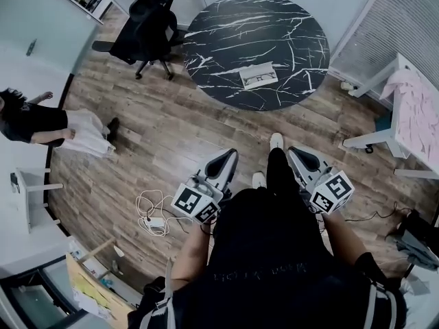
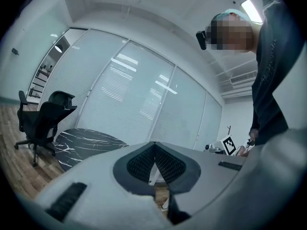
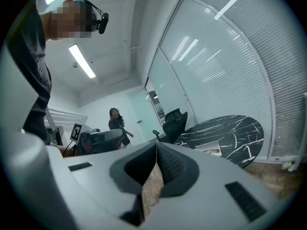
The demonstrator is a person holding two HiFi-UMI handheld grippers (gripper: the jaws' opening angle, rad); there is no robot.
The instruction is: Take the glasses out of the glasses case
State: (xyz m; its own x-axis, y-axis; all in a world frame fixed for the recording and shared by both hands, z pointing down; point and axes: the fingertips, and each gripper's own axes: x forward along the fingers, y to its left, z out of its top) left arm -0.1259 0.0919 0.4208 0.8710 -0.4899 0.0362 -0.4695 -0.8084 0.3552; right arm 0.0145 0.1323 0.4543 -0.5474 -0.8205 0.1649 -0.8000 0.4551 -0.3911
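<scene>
Head view shows left hand-held gripper [image 1: 227,159] and right hand-held gripper [image 1: 303,156] clenched empty, contents indistinct in the distant glasses case [image 1: 259,75].

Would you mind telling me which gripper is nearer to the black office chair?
Left. The left gripper is on the same side of the person's legs as the office chair; the right gripper is across the legs, farther off.
</scene>
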